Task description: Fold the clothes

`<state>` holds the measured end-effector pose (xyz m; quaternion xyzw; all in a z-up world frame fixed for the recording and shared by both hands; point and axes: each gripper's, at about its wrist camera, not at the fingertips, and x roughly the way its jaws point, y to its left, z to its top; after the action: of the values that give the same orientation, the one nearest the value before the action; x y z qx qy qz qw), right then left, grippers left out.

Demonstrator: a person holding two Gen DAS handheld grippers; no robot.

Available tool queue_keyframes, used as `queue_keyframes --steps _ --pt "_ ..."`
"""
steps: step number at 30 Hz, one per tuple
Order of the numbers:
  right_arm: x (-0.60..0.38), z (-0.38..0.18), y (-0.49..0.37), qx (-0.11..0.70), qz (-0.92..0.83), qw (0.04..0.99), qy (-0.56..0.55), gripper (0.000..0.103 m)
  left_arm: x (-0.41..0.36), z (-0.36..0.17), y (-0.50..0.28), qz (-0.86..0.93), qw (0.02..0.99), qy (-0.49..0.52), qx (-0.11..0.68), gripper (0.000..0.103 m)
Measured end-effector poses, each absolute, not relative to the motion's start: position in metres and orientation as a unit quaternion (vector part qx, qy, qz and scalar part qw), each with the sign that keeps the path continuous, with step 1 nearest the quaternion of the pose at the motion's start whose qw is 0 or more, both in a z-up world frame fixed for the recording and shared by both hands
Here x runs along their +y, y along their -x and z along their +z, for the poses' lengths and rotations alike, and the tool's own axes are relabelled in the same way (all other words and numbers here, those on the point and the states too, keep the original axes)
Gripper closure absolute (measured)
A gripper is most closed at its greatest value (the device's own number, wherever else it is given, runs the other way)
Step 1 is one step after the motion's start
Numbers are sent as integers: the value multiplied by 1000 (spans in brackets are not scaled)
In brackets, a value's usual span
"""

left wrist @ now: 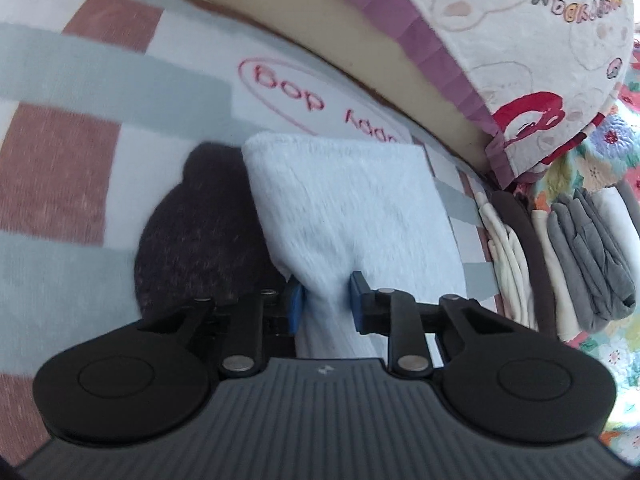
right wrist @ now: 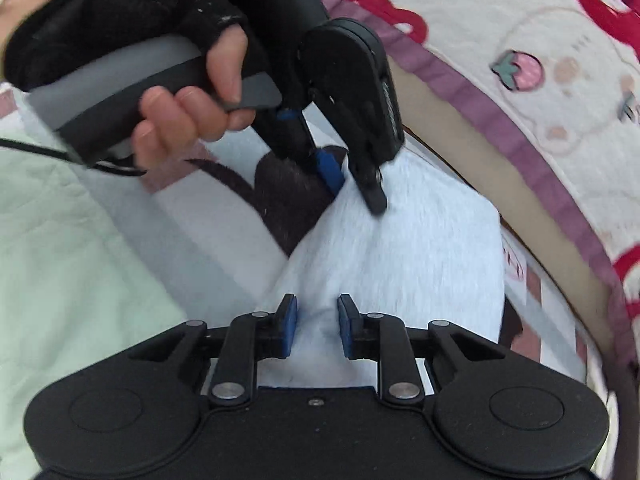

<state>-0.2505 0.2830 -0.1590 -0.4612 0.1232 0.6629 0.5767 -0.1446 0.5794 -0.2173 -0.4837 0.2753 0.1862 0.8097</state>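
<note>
A pale blue fuzzy garment [left wrist: 352, 208] lies folded on a striped pink, grey and white bedspread [left wrist: 60, 168]. My left gripper [left wrist: 326, 300] is shut on a bunched near edge of it, blue pads pinching the fabric. In the right wrist view the same garment [right wrist: 420, 248] lies ahead, and my right gripper [right wrist: 318, 326] is shut on its near edge. The left gripper [right wrist: 352, 184] also shows there, held by a gloved hand and clamped on the garment's far left edge. A dark brown garment [left wrist: 200, 248] lies under and left of the blue one.
A white quilt with red cartoon prints and a purple border [left wrist: 520, 40] lies behind. A row of folded cream, brown and grey clothes [left wrist: 560, 256] sits to the right on a floral cover. A mint green sheet [right wrist: 72, 248] lies left.
</note>
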Motion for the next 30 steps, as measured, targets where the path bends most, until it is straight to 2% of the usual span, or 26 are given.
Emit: queue_keyframes --steps 5,6,7,9,12,14,16,18,19,23,25,27,28,29,30 --pt "260 -162 246 171 655 560 477 77 585 -215 139 191 815 480 263 80" --pt "255 -164 244 191 652 552 483 83 585 -214 138 195 818 474 262 80" --pt "251 -162 239 213 652 551 475 101 586 -212 137 198 821 469 259 80" --pt "243 -157 230 248 650 549 463 103 588 -210 136 200 824 466 252 80" --pt "242 -127 228 202 672 562 438 90 590 -207 135 197 825 467 251 80" --pt "253 -111 228 193 687 568 410 48 591 -205 133 192 825 465 257 80" --pt "266 -110 240 161 701 555 418 47 601 -207 134 182 804 503 260 80" --pt "275 -123 255 137 676 541 481 53 614 -212 134 165 783 542 256 80" --pt "274 -122 251 182 669 554 461 55 618 -213 134 159 777 554 253 80" --pt "268 -121 222 377 632 581 347 55 615 -215 134 160 782 546 255 80" --pt "268 -128 205 439 631 578 275 55 612 -215 134 163 784 543 255 80" --pt "272 -137 199 451 638 582 225 56 613 -216 135 159 784 543 257 80" --pt "272 -143 198 453 643 582 204 64 613 -216 135 158 783 545 256 80" --pt "274 -149 198 459 648 579 185 79 614 -217 136 158 782 546 256 80" --pt "272 -153 199 464 650 577 170 88 614 -217 136 157 781 547 256 80"
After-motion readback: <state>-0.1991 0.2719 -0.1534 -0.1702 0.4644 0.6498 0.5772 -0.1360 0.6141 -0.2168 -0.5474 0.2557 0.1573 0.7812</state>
